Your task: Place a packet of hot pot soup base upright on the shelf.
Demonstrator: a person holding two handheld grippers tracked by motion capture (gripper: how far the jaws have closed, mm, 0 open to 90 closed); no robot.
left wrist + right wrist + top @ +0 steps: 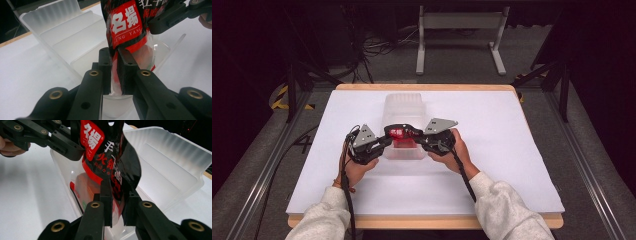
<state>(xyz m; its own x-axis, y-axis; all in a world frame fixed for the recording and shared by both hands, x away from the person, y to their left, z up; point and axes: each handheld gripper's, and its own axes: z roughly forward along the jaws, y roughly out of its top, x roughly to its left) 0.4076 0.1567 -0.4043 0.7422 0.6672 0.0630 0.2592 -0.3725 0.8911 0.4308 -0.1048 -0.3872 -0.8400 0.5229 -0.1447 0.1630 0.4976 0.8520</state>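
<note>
A red and black snack packet [401,134] [126,25] [110,157] with white lettering hangs upright, its lower end inside the near end of a translucent plastic bin [404,107] [62,27] [170,157]. My left gripper [388,136] [114,57] comes at the packet from the left, its jaws a narrow gap apart with the packet's edge between the pads. My right gripper [416,136] [117,192] faces it from the right, its jaws also slightly apart around the packet's other edge. Each gripper view also shows the opposite gripper at the packet's top.
The bin lies on a white board [512,165] covering a wooden table. The bin's far part has ribbed walls and a stepped floor. Beyond the table stand a metal frame [460,20] and floor cables [377,47]; rails run along both sides.
</note>
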